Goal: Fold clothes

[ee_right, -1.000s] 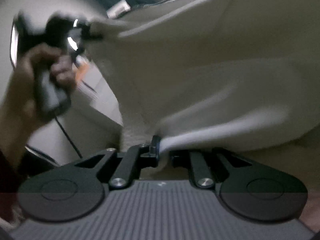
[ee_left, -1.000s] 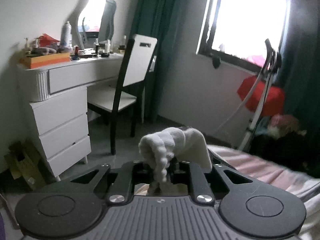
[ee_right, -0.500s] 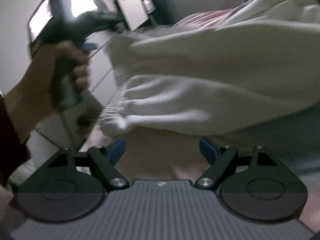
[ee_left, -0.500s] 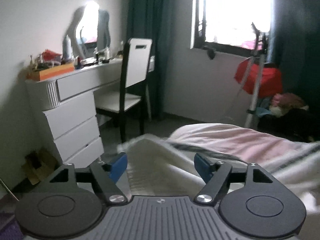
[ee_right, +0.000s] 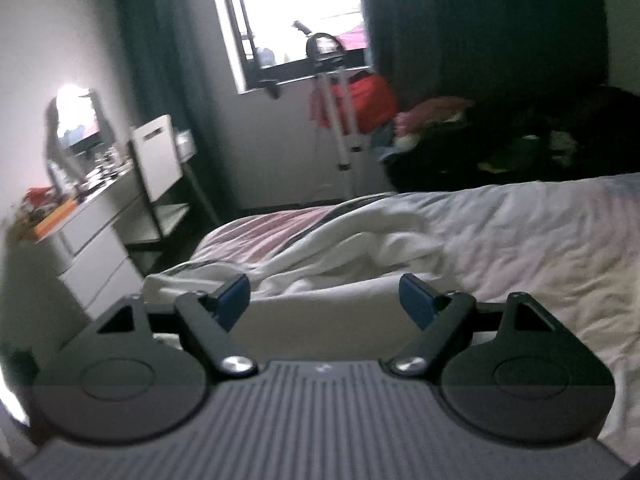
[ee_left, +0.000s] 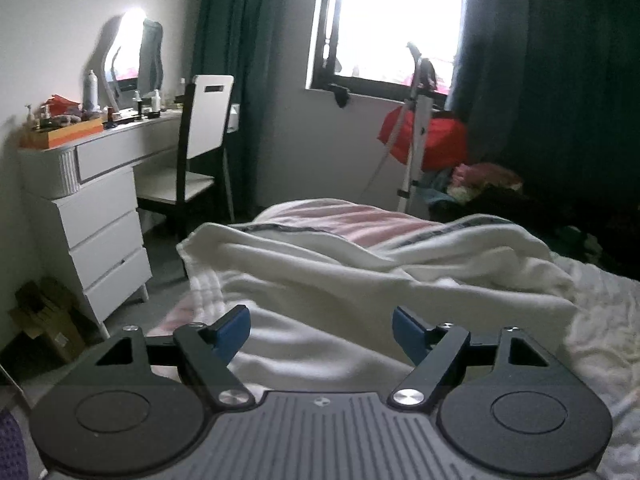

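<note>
White garment [ee_left: 360, 276] lying crosswise on bed [ee_right: 540, 232], just ahead of left gripper [ee_left: 321, 330], nearer than right gripper [ee_right: 324, 298]; both spread wide, empty, left opening.

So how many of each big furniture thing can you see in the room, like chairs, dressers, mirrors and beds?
Chair: 1
White dresser: 1
Mirror: 1
Bed: 1
Total: 4
</note>
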A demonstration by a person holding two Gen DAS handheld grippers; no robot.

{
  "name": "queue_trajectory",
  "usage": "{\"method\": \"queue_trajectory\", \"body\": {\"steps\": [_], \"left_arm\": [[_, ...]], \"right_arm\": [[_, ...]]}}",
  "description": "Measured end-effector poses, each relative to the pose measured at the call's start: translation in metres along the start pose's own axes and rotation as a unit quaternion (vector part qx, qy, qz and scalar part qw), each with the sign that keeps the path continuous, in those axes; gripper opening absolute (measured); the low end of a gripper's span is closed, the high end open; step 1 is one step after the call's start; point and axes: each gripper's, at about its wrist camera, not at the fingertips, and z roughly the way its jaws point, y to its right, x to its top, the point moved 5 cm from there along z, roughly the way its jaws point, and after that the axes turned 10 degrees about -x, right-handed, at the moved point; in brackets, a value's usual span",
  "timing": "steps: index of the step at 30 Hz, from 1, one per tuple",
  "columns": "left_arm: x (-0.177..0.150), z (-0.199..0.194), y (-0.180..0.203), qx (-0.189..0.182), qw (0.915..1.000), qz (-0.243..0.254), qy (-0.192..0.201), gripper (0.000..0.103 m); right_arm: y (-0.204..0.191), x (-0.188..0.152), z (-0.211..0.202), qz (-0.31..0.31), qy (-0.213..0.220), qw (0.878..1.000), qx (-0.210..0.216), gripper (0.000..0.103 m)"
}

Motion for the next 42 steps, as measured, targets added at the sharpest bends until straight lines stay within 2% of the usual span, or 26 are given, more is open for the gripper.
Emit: {"method": "queue_trajectory", "body": {"steps": [2, 4, 7, 10, 14, 18, 21, 23, 25, 27, 30, 31, 33, 34, 36, 39, 42], "left_arm": [[-0.003, -0.003, 0.006, 0.001, 1.0, 0.003, -0.002, 0.08], [-0.004, 0.0, 0.005, 0.002, 1.0, -0.001, -0.006, 0.08], [-0.013, 0.008, 0.017, -0.015, 0.9998, -0.001, -0.016, 0.08], [-0.026, 0.022, 0.035, -0.038, 0.9988, 0.015, -0.027, 0.081], [-0.053, 0.054, 0.074, -0.078, 0.9946, 0.053, -0.044, 0.081], [-0.078, 0.1, 0.13, -0.118, 0.9865, 0.098, -0.058, 0.081], [-0.09, 0.138, 0.181, -0.151, 0.9757, 0.149, -0.055, 0.081], [-0.091, 0.165, 0.218, -0.162, 0.9675, 0.19, -0.041, 0.082], [-0.092, 0.189, 0.248, -0.164, 0.9625, 0.214, -0.026, 0.084], [-0.087, 0.213, 0.271, -0.148, 0.9634, 0.224, -0.01, 0.098], [-0.078, 0.241, 0.292, -0.114, 0.9669, 0.227, 0.025, 0.1], [-0.077, 0.247, 0.297, -0.097, 0.9655, 0.239, 0.038, 0.098], [-0.074, 0.257, 0.302, -0.072, 0.9633, 0.253, 0.057, 0.081], [-0.072, 0.26, 0.303, -0.062, 0.9629, 0.255, 0.062, 0.076], [-0.067, 0.258, 0.299, -0.069, 0.9646, 0.247, 0.06, 0.05], [-0.057, 0.238, 0.29, -0.099, 0.9629, 0.243, 0.061, 0.033], [-0.044, 0.206, 0.281, -0.123, 0.9622, 0.231, 0.075, 0.023]], "right_arm": [[0.014, 0.006, -0.005, 0.018, -0.016, 1.0, -0.006, 0.083], [0.025, 0.003, -0.006, 0.042, -0.024, 0.999, 0.008, 0.083], [0.038, -0.009, -0.002, 0.015, -0.023, 1.0, 0.009, 0.083], [0.058, -0.033, 0.004, -0.014, 0.013, 1.0, -0.016, 0.083], [0.095, -0.078, 0.019, 0.011, 0.007, 1.0, -0.004, 0.083], [0.127, -0.115, 0.041, 0.041, 0.003, 0.999, -0.014, 0.083], [0.147, -0.133, 0.055, 0.074, 0.003, 0.997, -0.022, 0.083], [0.156, -0.132, 0.065, 0.087, 0.012, 0.996, -0.012, 0.083], [0.162, -0.128, 0.079, 0.078, 0.019, 0.996, -0.028, 0.083], [0.171, -0.127, 0.094, 0.079, 0.034, 0.995, -0.051, 0.083], [0.184, -0.13, 0.118, 0.1, 0.037, 0.992, -0.063, 0.083], [0.188, -0.132, 0.127, 0.104, 0.032, 0.992, -0.068, 0.083], [0.196, -0.137, 0.144, 0.113, 0.02, 0.99, -0.078, 0.083], [0.199, -0.139, 0.152, 0.121, 0.014, 0.989, -0.08, 0.083], [0.204, -0.141, 0.161, 0.136, 0.002, 0.988, -0.08, 0.083], [0.207, -0.144, 0.167, 0.15, -0.004, 0.985, -0.081, 0.083], [0.204, -0.145, 0.161, 0.148, 0.004, 0.986, -0.077, 0.083]]}}
